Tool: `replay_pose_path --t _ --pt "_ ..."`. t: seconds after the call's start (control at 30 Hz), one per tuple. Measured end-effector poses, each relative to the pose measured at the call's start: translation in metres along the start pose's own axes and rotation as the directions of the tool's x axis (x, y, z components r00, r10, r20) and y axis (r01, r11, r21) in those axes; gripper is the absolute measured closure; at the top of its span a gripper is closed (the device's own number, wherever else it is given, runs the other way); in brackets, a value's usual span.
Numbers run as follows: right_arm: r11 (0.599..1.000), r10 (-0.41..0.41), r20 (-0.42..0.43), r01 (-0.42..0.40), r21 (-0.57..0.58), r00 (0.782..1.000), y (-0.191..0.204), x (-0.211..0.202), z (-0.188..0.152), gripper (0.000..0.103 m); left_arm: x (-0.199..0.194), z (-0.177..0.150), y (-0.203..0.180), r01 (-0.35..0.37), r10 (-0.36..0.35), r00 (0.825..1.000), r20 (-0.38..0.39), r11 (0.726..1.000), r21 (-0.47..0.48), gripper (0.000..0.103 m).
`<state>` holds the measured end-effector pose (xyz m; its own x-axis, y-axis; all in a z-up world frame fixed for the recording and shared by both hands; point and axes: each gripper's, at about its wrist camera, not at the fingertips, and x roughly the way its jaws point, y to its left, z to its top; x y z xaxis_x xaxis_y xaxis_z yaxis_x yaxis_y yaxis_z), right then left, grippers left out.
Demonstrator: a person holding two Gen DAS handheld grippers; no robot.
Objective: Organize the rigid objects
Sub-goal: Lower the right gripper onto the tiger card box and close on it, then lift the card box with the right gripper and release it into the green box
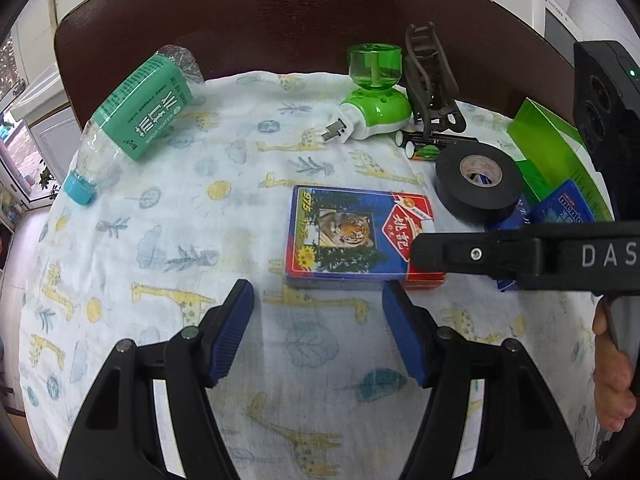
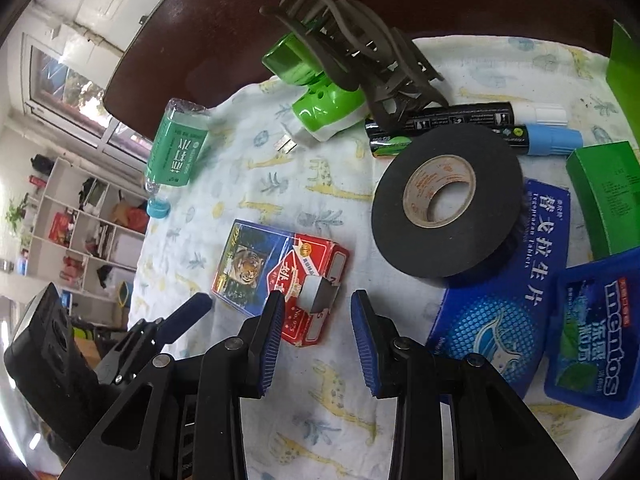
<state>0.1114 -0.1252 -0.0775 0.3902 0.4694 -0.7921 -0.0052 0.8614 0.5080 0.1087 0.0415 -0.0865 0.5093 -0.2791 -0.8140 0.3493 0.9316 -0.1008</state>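
A playing-card box (image 1: 352, 236) with a tiger picture lies flat on the giraffe-print cloth (image 1: 160, 280). My left gripper (image 1: 318, 320) is open and empty just short of the box. My right gripper (image 2: 318, 320) is open, its fingers at the box's red end (image 2: 304, 292); it reaches in from the right in the left wrist view (image 1: 520, 256). A black tape roll (image 2: 444, 204), a plastic bottle (image 1: 132, 120) on its side, a green plug-in device (image 1: 372, 96), a brown hair claw (image 2: 352, 48), batteries (image 1: 428, 146) and markers (image 2: 540, 128) lie around.
Blue tablet box (image 2: 500, 280), blue mentos box (image 2: 592, 332) and green boxes (image 2: 608, 196) sit at the right. The cloth covers a dark brown round table (image 1: 260, 12). White shelving (image 2: 80, 232) stands beyond the table's left edge.
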Motion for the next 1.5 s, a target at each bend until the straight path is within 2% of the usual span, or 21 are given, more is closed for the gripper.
replay_pose_path --t 0.07,0.13,0.17,0.2,0.27,0.4,0.57,0.73,0.87,1.0,1.13,1.27,1.43,1.5 --pt "1.0 -0.005 0.013 0.005 -0.001 1.0 0.005 0.003 0.001 0.058 0.005 0.003 -0.003 -0.001 0.001 1.0 0.002 0.999 0.034 0.039" --pt "1.0 -0.012 0.027 0.012 -0.023 1.0 0.012 0.008 0.003 0.053 0.006 0.006 -0.01 0.053 -0.053 0.999 -0.004 0.997 0.06 0.039" --pt "0.999 -0.024 0.031 0.025 -0.048 0.999 0.018 0.011 0.004 0.053 0.005 0.007 -0.015 0.052 -0.052 0.999 -0.005 0.997 0.063 0.033" --pt "0.996 -0.049 0.034 0.051 -0.074 0.998 0.025 0.013 0.003 0.053 0.005 0.008 -0.021 0.016 -0.016 1.0 0.002 0.997 0.077 0.035" --pt "0.989 -0.101 0.043 0.105 -0.106 0.994 0.032 0.013 0.001 0.052 0.005 0.01 -0.02 0.016 -0.016 1.0 0.008 0.998 0.06 0.035" --pt "0.994 -0.074 0.052 0.078 -0.073 0.996 0.024 0.006 0.0 0.055 -0.002 0.01 -0.022 0.046 -0.047 0.999 0.02 0.998 0.041 0.038" --pt "0.993 -0.069 0.12 0.08 -0.085 0.99 0.023 -0.024 -0.001 0.057 -0.026 0.015 -0.053 0.002 -0.012 0.997 0.076 0.992 0.123 0.038" --pt "0.992 -0.061 0.218 0.083 -0.093 0.974 0.017 -0.073 0.001 0.057 -0.054 0.029 -0.083 0.016 -0.039 0.991 0.13 0.985 0.174 0.038" --pt "0.996 -0.048 0.292 0.069 -0.063 0.955 -0.001 -0.114 -0.001 0.057 -0.072 0.043 -0.118 0.016 -0.059 0.983 0.175 0.971 0.238 0.038" --pt "0.997 -0.057 0.381 0.07 -0.021 0.923 -0.025 -0.159 -0.004 0.057 -0.085 0.058 -0.163 0.026 -0.097 0.973 0.211 0.948 0.317 0.038" --pt "0.996 -0.093 0.458 0.081 0.047 0.884 -0.064 -0.206 -0.01 0.057 -0.086 0.073 -0.215 0.07 -0.164 0.963 0.213 0.917 0.392 0.038" --pt "0.985 -0.163 0.499 0.112 0.13 0.851 -0.108 -0.239 -0.02 0.057 -0.073 0.082 -0.266 0.123 -0.221 0.959 0.175 0.887 0.445 0.038" --pt "0.966 -0.208 0.491 0.099 0.24 0.846 -0.165 -0.251 -0.029 0.057 -0.047 0.083 -0.322 0.169 -0.246 0.965 0.096 0.856 0.489 0.038" --pt "0.953 -0.232 0.479 0.1 0.284 0.847 -0.187 -0.25 -0.032 0.057 -0.035 0.08 -0.34 0.171 -0.231 0.971 0.059 0.846 0.504 0.047"
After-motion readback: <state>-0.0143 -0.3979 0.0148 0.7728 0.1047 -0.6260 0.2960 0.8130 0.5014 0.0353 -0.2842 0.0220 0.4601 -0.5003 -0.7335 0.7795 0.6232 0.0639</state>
